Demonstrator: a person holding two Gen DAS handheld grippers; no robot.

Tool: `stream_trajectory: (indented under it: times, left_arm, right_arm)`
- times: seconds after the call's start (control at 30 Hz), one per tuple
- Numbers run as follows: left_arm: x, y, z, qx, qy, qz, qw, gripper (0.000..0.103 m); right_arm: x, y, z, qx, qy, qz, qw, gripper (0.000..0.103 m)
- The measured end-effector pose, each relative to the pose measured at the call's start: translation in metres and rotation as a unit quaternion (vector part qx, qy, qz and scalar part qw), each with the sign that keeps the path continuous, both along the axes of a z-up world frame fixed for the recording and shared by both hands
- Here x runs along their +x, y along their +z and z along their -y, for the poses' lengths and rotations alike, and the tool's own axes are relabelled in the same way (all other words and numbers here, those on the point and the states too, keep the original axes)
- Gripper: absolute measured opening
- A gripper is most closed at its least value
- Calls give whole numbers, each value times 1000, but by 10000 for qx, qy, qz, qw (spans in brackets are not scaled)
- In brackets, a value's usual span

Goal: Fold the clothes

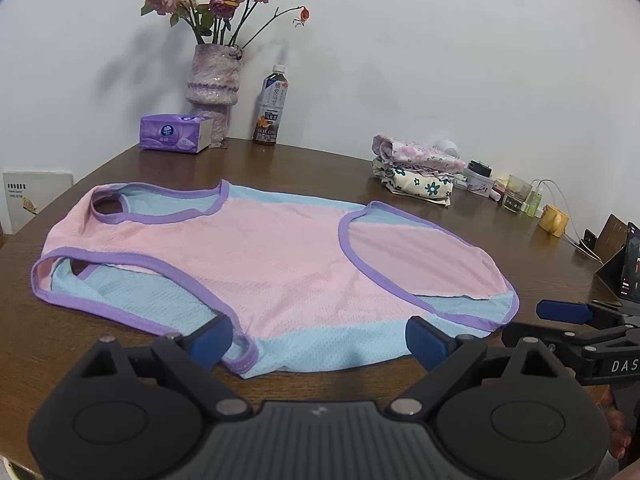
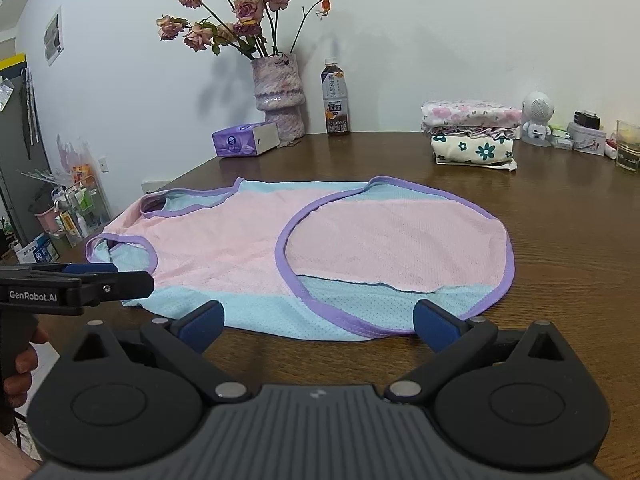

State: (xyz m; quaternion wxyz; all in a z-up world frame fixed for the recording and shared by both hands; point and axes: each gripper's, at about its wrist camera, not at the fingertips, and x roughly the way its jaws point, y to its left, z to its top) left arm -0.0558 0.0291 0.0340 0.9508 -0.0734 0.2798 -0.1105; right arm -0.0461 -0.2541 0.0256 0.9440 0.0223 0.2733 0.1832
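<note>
A pink and light-blue mesh tank top (image 1: 264, 264) with purple trim lies spread flat on the brown wooden table (image 1: 320, 168), straps to the left, hem to the right. My left gripper (image 1: 318, 340) hovers open at the garment's near edge, holding nothing. The right gripper (image 1: 568, 312) shows at the right of that view, just off the hem corner. In the right wrist view the same top (image 2: 312, 240) lies ahead and my right gripper (image 2: 320, 316) stands open at its near blue edge, empty. The left gripper (image 2: 104, 276) enters from the left, beside the lower strap.
Along the wall stand a vase of dried roses (image 2: 278, 96), a purple tissue pack (image 2: 244, 142), a tea bottle (image 2: 336, 100) and a stack of folded floral clothes (image 2: 472, 132). Small items (image 2: 584, 136), a glass and a speaker figure crowd the far right. A tablet (image 1: 630, 264) stands at the right edge.
</note>
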Motion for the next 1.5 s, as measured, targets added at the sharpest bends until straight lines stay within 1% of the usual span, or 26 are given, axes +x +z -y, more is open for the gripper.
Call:
stream_trajectory:
  times: [0.3, 0.47, 0.57, 0.7, 0.8, 0.93, 1.07, 1.17, 1.33, 1.5]
  left_arm:
    - [-7, 5, -6, 67, 1, 76, 9999, 93]
    - [-7, 5, -9, 74, 29, 88, 9999, 93]
    - [-7, 6, -10, 107, -7, 127, 9999, 93]
    - [-7, 10, -10, 291, -92, 243, 9992, 93]
    - [-4, 13, -12, 471, -177, 227, 9985, 93]
    - [2, 15, -11, 856, -414, 228, 9952, 93]
    - [10, 19, -10, 1288, -615, 275, 9894, 93]
    - [17, 22, -13, 1452, -630, 263, 9870, 93]
    - [24, 20, -11, 1726, -853, 304, 9808, 93]
    - [33, 18, -8, 1998, -1127, 282, 9729, 93]
  right_arm:
    - [-7, 3, -5, -56, 34, 91, 9999, 102]
    - [-9, 7, -6, -59, 189, 188, 9996, 102]
    - [-11, 9, -8, -150, 219, 243, 9994, 102]
    - [-9, 9, -11, -371, 205, 296, 9987, 102]
    - [-6, 9, -10, -516, 231, 303, 9979, 102]
    - [-1, 11, -10, -786, 499, 347, 9951, 102]
    - [7, 10, -12, -1307, 767, 461, 9874, 102]
    - [15, 9, -15, -1718, 979, 501, 9790, 102]
    - [27, 9, -19, -2243, 1330, 524, 9640, 102]
    - [35, 6, -28, -2510, 1606, 501, 9533, 102]
